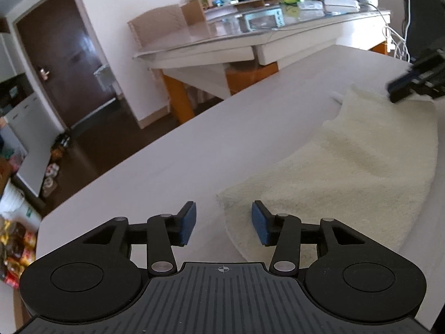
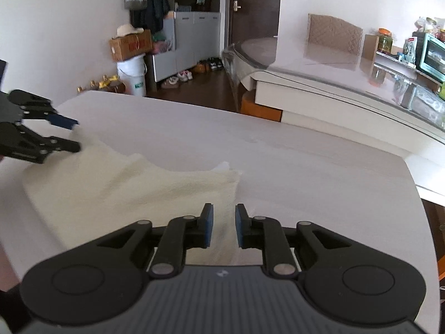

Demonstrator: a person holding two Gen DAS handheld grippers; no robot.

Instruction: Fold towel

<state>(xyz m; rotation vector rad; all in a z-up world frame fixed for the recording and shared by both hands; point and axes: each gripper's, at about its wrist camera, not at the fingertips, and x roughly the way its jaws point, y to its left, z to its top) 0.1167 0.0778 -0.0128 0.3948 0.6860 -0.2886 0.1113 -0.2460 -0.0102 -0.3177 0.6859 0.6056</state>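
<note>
**One corner under each gripper**

We hold both grippers open and empty over the cream towel [image 1: 347, 167] on the white table [image 1: 155, 164]. Its long axis runs from our left gripper [image 1: 224, 222] to our right gripper [image 2: 224, 225], each poised over a near corner.

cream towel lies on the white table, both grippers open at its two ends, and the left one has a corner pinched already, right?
Not quite. The left gripper has pinched nothing: in the left wrist view its jaws stand open, empty, over the cream towel's corner. The rest holds: towel on the white table, right gripper open too.
</note>
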